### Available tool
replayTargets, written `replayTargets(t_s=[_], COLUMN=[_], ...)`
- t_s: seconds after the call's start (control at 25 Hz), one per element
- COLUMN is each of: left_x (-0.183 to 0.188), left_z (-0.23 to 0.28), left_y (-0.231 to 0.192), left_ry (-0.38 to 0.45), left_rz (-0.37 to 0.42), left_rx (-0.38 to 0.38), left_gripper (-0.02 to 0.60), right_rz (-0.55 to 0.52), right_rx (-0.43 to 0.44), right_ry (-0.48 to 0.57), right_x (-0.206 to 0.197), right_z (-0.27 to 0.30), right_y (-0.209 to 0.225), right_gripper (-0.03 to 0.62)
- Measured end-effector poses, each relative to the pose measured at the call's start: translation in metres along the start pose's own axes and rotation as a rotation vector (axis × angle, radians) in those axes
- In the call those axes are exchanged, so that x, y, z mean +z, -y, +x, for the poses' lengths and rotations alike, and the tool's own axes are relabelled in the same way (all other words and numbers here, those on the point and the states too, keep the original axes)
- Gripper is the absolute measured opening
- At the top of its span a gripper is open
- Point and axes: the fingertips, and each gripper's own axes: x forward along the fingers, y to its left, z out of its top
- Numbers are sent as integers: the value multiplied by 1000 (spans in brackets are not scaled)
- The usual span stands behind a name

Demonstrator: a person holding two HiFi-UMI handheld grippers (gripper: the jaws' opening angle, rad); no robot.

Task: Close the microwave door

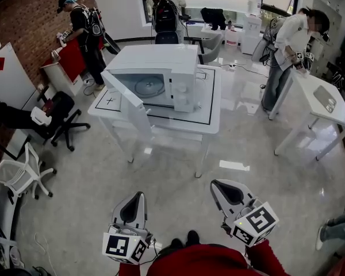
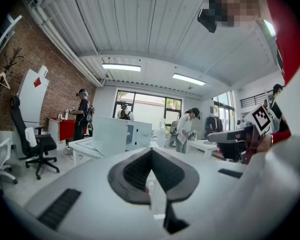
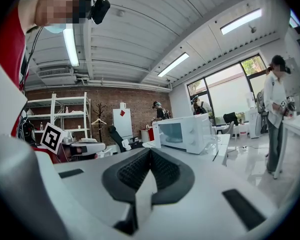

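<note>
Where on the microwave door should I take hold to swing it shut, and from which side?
Take the microwave door at its free edge, the end nearest you, farthest from the hinge. It stands wide open, a flat panel with no handle showing, so probably push, not pinch: come from its left onto the outer face with the shut left gripper.

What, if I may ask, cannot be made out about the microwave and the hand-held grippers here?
- Left gripper view: the open door hides the cavity of the microwave.
- Head view: the control panel markings are too small to read.
- Head view: marker cubes hide the hands holding the left hand-held gripper and the right hand-held gripper.
</note>
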Motion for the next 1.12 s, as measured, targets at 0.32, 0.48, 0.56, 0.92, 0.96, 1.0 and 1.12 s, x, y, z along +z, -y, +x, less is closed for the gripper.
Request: replayTargets(t_s=[0.32,0.48,0.56,0.92,0.96,1.0,1.12], left_x=[4,10,13,15,15,16,18], left_z=[12,18,19,24,26,28,34], left_y=[13,17,18,13,12,12,9], left_ry=[6,21,26,10,11,12,14], left_rz=[26,52,60,80,82,84,91], left_rx=[7,16,21,39,37,34,20], left_gripper=[11,11,11,11,11,11,11], right_rz=[2,-1,2,15,15,16,14], right_rx=[3,13,14,14,13,13,17], right_ry=[14,26,26,29,26,25,26], right_x=[4,6,4,4,4,3,5], right_z=[-7,-11,-12,-11,-10,-8,0], right_y=[16,22,24,31,31,32,31], right_gripper=[12,12,12,12,12,12,12])
